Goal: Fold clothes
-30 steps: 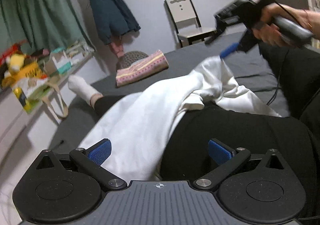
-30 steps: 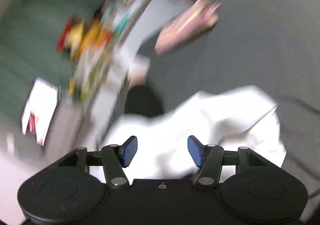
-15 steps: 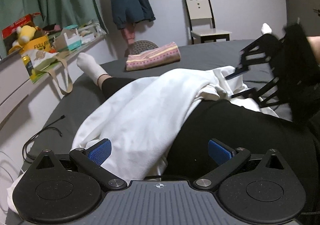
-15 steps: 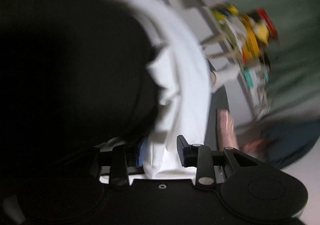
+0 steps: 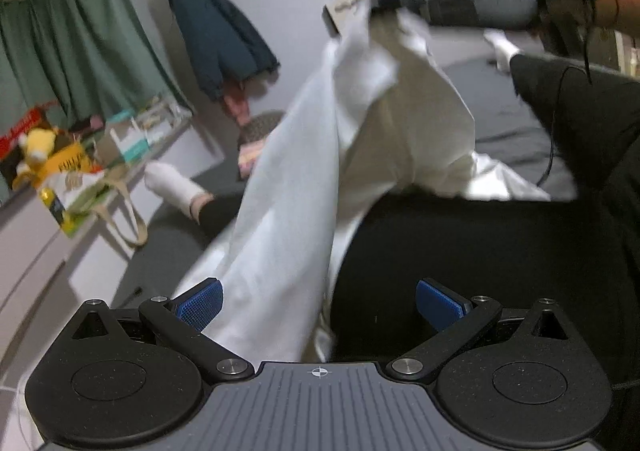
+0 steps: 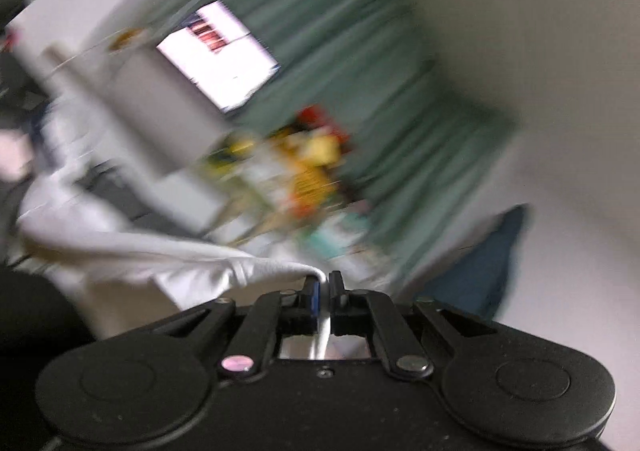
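Evidently the white garment [image 5: 304, 187] is pinched by the right claw [image 6: 323, 285] and hoisted above the bed [image 5: 500, 119] to hang free; the left claw [image 5: 318, 301] is spread, empty, beneath it.

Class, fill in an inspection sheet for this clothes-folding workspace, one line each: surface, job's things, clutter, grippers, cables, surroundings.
Surface: dark grey bed, person's black-clad legs across it.
Job's things: white garment, one end lifted, the rest draped over the legs; folded striped cloth further back.
Clutter: yellow plush toy, boxes and a tote bag on the side shelf.
Grippers: left hand-held gripper open, empty; right hand-held gripper shut on the garment's edge.
Cables: black cable hanging below the right hand.
Surroundings: green curtain, dark jacket on the wall, lit screen.
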`<state>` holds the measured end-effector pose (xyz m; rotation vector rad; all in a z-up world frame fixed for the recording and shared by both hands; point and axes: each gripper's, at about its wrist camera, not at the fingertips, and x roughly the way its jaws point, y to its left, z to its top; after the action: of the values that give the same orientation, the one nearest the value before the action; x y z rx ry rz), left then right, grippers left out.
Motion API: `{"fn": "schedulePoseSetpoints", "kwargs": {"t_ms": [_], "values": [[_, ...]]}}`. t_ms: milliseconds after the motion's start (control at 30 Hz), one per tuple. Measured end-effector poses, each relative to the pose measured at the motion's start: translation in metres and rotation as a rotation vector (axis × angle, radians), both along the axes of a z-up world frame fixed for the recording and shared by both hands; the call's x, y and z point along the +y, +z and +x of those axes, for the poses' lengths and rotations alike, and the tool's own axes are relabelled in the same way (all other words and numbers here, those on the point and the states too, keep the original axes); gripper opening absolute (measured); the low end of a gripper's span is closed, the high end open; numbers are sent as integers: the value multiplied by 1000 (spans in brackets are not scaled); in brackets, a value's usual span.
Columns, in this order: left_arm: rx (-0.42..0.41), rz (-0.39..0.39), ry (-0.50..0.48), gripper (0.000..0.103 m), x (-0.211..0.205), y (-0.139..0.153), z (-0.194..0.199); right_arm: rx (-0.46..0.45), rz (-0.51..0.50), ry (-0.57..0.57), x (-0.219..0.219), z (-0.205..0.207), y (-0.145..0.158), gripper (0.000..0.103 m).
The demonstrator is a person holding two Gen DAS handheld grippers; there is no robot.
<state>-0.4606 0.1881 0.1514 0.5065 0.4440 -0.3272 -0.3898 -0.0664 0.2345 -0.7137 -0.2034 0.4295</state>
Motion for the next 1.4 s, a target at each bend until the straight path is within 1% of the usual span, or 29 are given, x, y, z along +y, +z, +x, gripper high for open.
{"fn": "schedulePoseSetpoints", "kwargs": {"t_ms": [67, 133, 200, 267, 367, 400, 467, 500, 567, 633, 700, 767, 800, 833, 867, 900, 933, 967, 1000, 1067, 1100, 1133, 1167, 1233, 1267, 1300, 1333, 1400], "values": [[-28, -32, -11, 103, 0, 10, -5, -36, 82, -27, -25, -15, 38, 5], [-57, -80, -38, 103, 0, 21, -11, -70, 146, -44, -49, -36, 73, 4], [-82, -129, -83, 103, -3, 30, -19, -102, 207, -55, -68, -60, 101, 4], [-101, -172, -156, 103, -7, 39, -28, -122, 277, -60, -91, -88, 128, 4], [-115, -205, -281, 103, -14, 45, -37, -248, 346, -118, -112, -119, 153, 4], [-111, -210, -323, 103, -18, 45, -39, -275, 372, -135, -120, -129, 160, 4], [-101, -209, -396, 103, -26, 41, -40, -257, 379, -187, -135, -132, 166, 4], [-97, -201, -405, 103, -30, 36, -37, -230, 379, -210, -140, -125, 165, 4], [-89, -184, -422, 103, -38, 28, -30, -102, 375, -215, -148, -101, 153, 4], [-69, -175, -425, 103, -46, 21, -20, 31, 351, -223, -151, -74, 133, 4], [-15, -183, -402, 103, -51, 16, -1, 133, 317, -253, -151, -47, 106, 4], [25, -169, -420, 103, -58, 12, 15, 196, 301, -294, -154, -28, 82, 4], [43, -160, -431, 100, -62, 10, 23, 227, 299, -317, -156, -19, 71, 5], [54, -146, -456, 98, -69, 8, 28, 254, 304, -334, -159, -12, 63, 4], [59, -128, -493, 94, -78, 7, 30, 282, 316, -347, -164, -7, 55, 5], [66, -101, -530, 84, -87, 6, 32, 310, 330, -360, -169, -4, 48, 5], [74, -66, -567, 77, -96, 4, 34, 337, 343, -373, -175, 0, 41, 5], [89, -29, -598, 61, -105, 1, 37, 361, 350, -386, -178, 5, 35, 5], [112, 7, -621, 43, -114, -3, 42, 383, 354, -397, -180, 10, 29, 5], [167, 26, -632, 23, -123, -8, 55, 422, 352, -417, -186, 16, 23, 5], [195, 28, -633, 16, -127, -10, 63, 440, 346, -426, -187, 15, 17, 5], [235, -11, -615, 12, -127, -8, 76, 462, 343, -437, -190, 15, 12, 5], [282, -91, -566, 10, -122, -4, 95, 485, 340, -449, -194, 16, 6, 5], [362, -245, -427, 10, -107, 3, 138, 534, 338, -477, -196, 26, -5, 5], [388, -298, -341, 10, -100, 2, 158, 562, 338, -490, -198, 31, -11, 5], [409, -318, -273, 10, -94, 1, 175, 593, 341, -500, -201, 37, -19, 5], [423, -321, -220, 10, -91, -2, 191, 614, 339, -507, -203, 39, -25, 5], [436, -286, -191, 10, -91, -5, 206, 651, 331, -518, -207, 43, -36, 5]]}}
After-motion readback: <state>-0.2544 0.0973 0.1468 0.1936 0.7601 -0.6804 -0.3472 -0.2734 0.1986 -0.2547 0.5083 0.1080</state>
